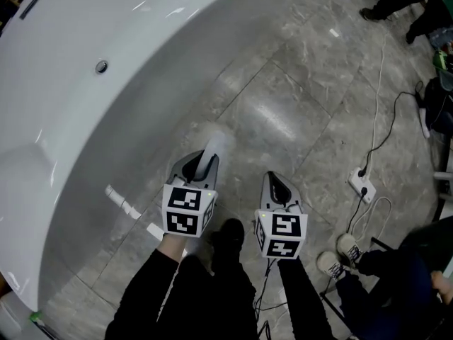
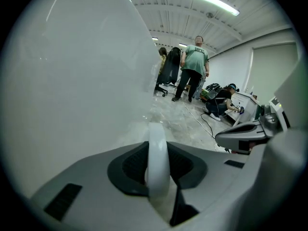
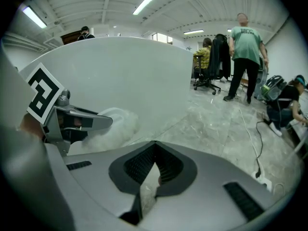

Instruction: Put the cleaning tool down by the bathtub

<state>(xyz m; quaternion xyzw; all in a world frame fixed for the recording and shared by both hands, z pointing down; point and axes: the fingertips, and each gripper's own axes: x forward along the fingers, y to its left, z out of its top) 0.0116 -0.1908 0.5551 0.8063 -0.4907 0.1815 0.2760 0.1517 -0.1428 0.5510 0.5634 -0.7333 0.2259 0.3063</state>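
The cleaning tool is a white handle [image 1: 209,157] with a fluffy white head [image 1: 215,137]. Its head rests low on the floor, against the outer wall of the white bathtub [image 1: 106,112]. My left gripper [image 1: 201,167] is shut on the handle [image 2: 157,160], which stands up between the jaws in the left gripper view, beside the tub wall [image 2: 72,81]. My right gripper [image 1: 277,184] hangs just right of it, shut and empty [image 3: 154,150]. The right gripper view shows the fluffy head [image 3: 113,123] by the tub [image 3: 134,76].
A white power strip [image 1: 362,184] with cables lies on the grey tiled floor to the right. A white pipe-like piece [image 1: 122,202] lies by the tub's base. A person crouches at lower right [image 1: 396,275]; others stand farther off [image 3: 244,57].
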